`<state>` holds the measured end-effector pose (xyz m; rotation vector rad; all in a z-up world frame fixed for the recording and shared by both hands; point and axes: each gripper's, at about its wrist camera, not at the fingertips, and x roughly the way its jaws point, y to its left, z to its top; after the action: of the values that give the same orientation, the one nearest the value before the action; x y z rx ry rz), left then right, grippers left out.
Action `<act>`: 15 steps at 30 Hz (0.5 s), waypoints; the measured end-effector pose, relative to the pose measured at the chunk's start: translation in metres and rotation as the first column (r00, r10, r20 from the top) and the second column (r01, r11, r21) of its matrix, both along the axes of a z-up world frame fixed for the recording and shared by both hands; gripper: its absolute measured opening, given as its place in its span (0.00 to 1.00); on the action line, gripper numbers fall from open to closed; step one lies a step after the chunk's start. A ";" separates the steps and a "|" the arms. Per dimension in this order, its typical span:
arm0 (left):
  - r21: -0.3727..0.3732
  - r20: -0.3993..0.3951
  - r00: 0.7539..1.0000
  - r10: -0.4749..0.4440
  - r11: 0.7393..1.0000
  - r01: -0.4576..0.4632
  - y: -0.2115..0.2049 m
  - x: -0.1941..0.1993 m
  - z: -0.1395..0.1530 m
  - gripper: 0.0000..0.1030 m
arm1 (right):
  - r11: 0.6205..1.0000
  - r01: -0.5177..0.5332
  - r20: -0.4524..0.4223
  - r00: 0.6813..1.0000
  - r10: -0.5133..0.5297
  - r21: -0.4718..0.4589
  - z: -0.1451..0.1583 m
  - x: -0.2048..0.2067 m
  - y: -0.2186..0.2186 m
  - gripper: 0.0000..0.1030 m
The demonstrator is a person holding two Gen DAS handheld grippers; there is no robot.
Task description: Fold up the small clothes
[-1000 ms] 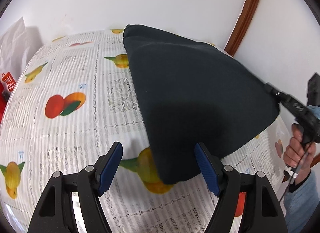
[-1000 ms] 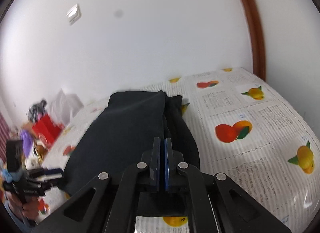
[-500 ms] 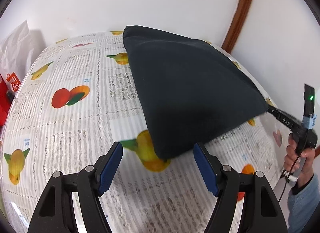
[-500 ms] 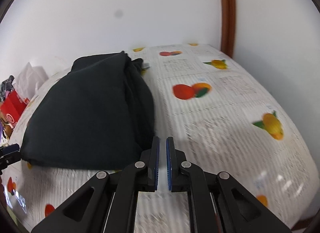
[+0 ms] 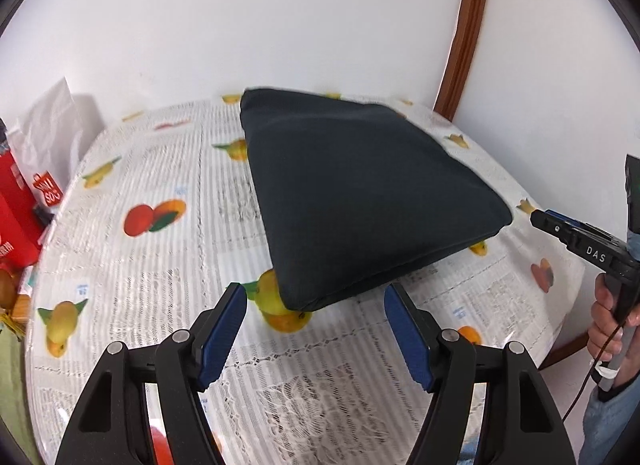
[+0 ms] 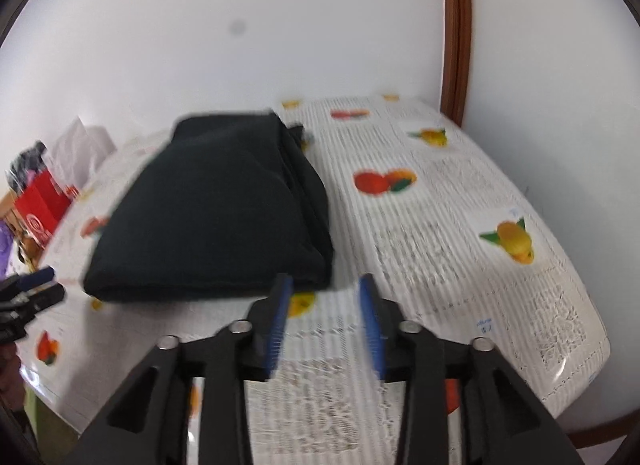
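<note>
White walls and a brown wooden door frame (image 5: 468,25) stand behind a table covered with a fruit-printed lace tablecloth (image 5: 160,265) in the left wrist view. On it lies a dark folded garment (image 5: 360,201), flat, its near corner just beyond the left gripper (image 5: 316,297), whose blue-padded fingers are spread wide with nothing between them. At the right edge the right gripper (image 5: 538,219) points at the garment's right corner, close to it but apart, held by a hand (image 5: 610,323); from this side its gap cannot be judged. A red box (image 5: 16,217) and a white bag (image 5: 52,133) sit at the table's left end. From the right wrist view, somewhat blurred, the same tablecloth (image 6: 460,225) carries the garment (image 6: 216,209) on its left half, layered edges facing right. The right gripper (image 6: 326,289) hovers just short of the garment's near right corner, fingers parted and empty. The left gripper's tips (image 6: 36,285) show at the left edge, near the garment's near left corner.
</note>
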<state>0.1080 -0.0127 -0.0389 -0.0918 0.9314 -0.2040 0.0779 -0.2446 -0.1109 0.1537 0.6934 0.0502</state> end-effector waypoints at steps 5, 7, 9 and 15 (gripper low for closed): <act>0.038 -0.009 1.000 0.024 0.999 -0.024 -0.003 -0.006 -0.004 0.68 | 1.000 0.000 0.007 1.000 0.001 -0.028 0.013 -0.004 0.007 0.54; 0.005 -0.041 0.998 0.038 0.999 -0.038 0.004 -0.006 -0.014 0.68 | 0.999 -0.001 -0.018 1.000 0.001 -0.035 0.004 0.000 0.004 0.53; -0.007 -0.058 0.997 0.047 0.999 -0.047 0.008 -0.005 -0.023 0.68 | 0.999 0.003 -0.049 0.999 -0.005 -0.043 -0.011 0.005 0.000 0.53; -0.020 -0.117 0.992 0.045 0.999 -0.048 0.012 0.009 -0.053 0.55 | 0.999 -0.044 -0.071 0.997 0.044 -0.008 -0.046 0.018 -0.004 0.49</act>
<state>0.1171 -0.0007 -0.0918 -0.1482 1.0427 -0.1673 0.0962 -0.2489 -0.1567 0.1318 0.7679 0.0839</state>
